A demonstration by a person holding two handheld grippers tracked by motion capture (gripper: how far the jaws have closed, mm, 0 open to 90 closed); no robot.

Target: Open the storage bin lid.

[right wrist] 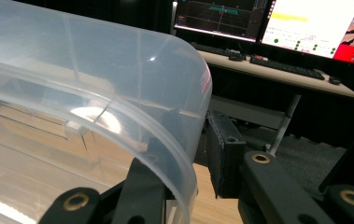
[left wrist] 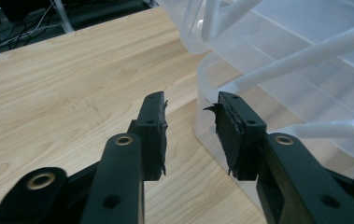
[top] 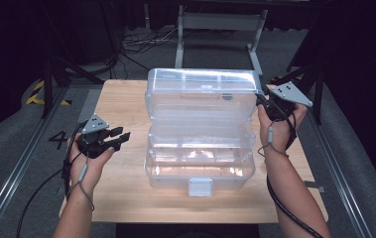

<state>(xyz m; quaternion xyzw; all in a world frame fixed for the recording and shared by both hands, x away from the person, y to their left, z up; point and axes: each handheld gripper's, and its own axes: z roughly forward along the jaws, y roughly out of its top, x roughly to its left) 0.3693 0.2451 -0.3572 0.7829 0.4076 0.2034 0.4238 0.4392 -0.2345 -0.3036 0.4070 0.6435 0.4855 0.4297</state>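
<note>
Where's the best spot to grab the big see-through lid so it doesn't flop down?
Probably the lid's right edge, near the top corner, from the right side. The lid stands open, so that thin rim sticks out free for jaws to straddle. The right gripper already has a jaw on each side of it.

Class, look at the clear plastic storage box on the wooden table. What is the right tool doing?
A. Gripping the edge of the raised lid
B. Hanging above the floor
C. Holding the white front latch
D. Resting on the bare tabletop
A: in the right gripper view the right tool has one jaw on each side of the rim of the clear plastic lid, raised above the box.
</note>
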